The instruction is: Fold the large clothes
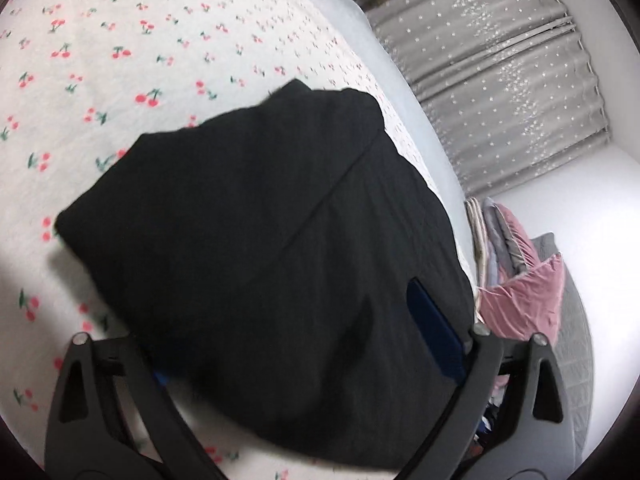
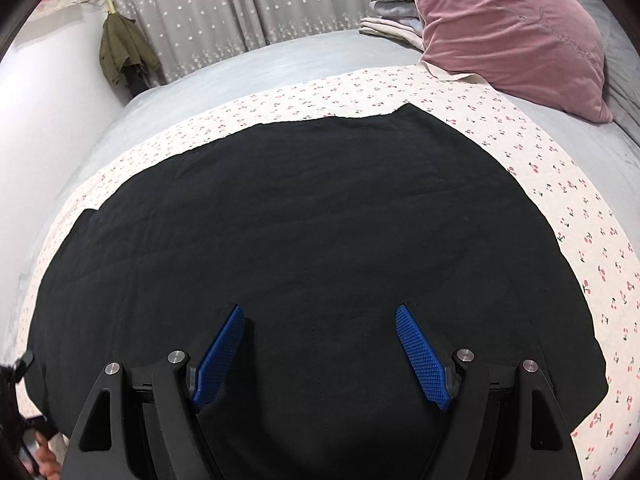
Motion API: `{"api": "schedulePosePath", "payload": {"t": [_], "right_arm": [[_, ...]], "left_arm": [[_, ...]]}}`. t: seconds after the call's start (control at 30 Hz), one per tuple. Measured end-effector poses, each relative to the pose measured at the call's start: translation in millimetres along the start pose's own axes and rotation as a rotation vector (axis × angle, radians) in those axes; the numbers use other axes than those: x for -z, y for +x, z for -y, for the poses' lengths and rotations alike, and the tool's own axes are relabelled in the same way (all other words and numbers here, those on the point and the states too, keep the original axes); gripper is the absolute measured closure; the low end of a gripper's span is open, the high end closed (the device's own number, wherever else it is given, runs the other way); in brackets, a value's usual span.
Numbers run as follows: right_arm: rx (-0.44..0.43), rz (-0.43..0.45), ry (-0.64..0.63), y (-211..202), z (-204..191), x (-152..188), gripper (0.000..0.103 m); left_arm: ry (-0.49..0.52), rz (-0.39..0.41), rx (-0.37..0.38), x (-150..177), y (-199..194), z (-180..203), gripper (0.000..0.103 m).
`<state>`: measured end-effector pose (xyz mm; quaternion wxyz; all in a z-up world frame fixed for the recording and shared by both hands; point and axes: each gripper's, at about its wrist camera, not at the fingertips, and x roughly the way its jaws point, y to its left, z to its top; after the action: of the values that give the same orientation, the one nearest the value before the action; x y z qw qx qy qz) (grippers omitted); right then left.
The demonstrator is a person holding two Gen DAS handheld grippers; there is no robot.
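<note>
A large black garment [image 2: 280, 220] lies spread flat on the cherry-print sheet [image 2: 560, 208] of a bed. My right gripper [image 2: 320, 356] hovers low over its near part, open, both blue pads [image 2: 424, 356] apart with only flat cloth below them. In the left wrist view the black garment [image 1: 260, 220] shows as a folded bundle on the cherry-print sheet [image 1: 120, 60]. Its near end reaches in between the wide-apart fingers of my left gripper [image 1: 288, 320]. The right blue pad [image 1: 436, 332] shows at the cloth's edge. The left pad is almost wholly hidden under the fabric.
A pink velvet pillow [image 2: 508, 36] and folded blankets [image 2: 392, 20] lie at the bed's far right, seen as the pink pillow [image 1: 524, 296] in the left view. Grey star-print curtains [image 2: 240, 4] hang behind. An olive jacket [image 2: 124, 44] hangs by the white wall. A person's hand [image 2: 44, 460] shows at bottom left.
</note>
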<state>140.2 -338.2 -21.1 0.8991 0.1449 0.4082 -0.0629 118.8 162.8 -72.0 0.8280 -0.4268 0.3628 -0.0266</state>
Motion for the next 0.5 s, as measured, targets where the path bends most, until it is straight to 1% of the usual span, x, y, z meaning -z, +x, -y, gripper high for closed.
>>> {"api": "schedulePosePath", "payload": {"t": [0.03,0.07,0.1,0.13,0.17,0.2,0.23,0.3,0.33,0.37,0.4,0.43,0.47,0.5], "right_arm": [[-0.017,0.009,0.001,-3,-2,2,0.023],[-0.060,0.020,0.002,-6,-2,2,0.023],[-0.106,0.027,0.001,-7,-3,2,0.023],[-0.168,0.036,0.000,-9,-5,2,0.023],[-0.225,0.044,-0.006,-12,-9,3,0.023],[-0.256,0.047,-0.018,-14,-13,3,0.023],[-0.279,0.050,-0.038,-15,-18,4,0.023],[-0.308,0.051,-0.102,-18,-32,8,0.024],[-0.328,0.048,-0.130,-18,-40,11,0.025],[-0.370,0.041,-0.158,-17,-47,14,0.039],[-0.441,0.022,-0.184,-14,-55,18,0.066],[-0.508,-0.010,-0.206,-9,-63,21,0.077],[-0.553,-0.046,-0.219,-3,-67,24,0.083],[-0.580,-0.094,-0.229,7,-74,28,0.084]], "left_arm": [[0.008,0.014,-0.021,-1,2,2,0.025],[0.018,0.030,-0.041,-3,3,2,0.033],[0.021,0.051,-0.059,-3,4,3,0.048],[0.021,0.054,-0.056,-4,5,4,0.057],[0.024,0.055,-0.053,-5,4,5,0.063],[0.041,0.067,-0.045,-5,0,9,0.071],[0.086,0.094,-0.032,-5,-7,19,0.075],[0.176,0.146,-0.005,-4,-20,41,0.076],[0.228,0.175,0.022,-1,-28,55,0.077],[0.269,0.199,0.042,1,-33,65,0.077],[0.306,0.224,0.068,3,-39,75,0.077],[0.356,0.252,0.116,9,-46,88,0.078],[0.396,0.269,0.151,13,-50,98,0.078],[0.443,0.283,0.191,18,-53,112,0.078]]}}
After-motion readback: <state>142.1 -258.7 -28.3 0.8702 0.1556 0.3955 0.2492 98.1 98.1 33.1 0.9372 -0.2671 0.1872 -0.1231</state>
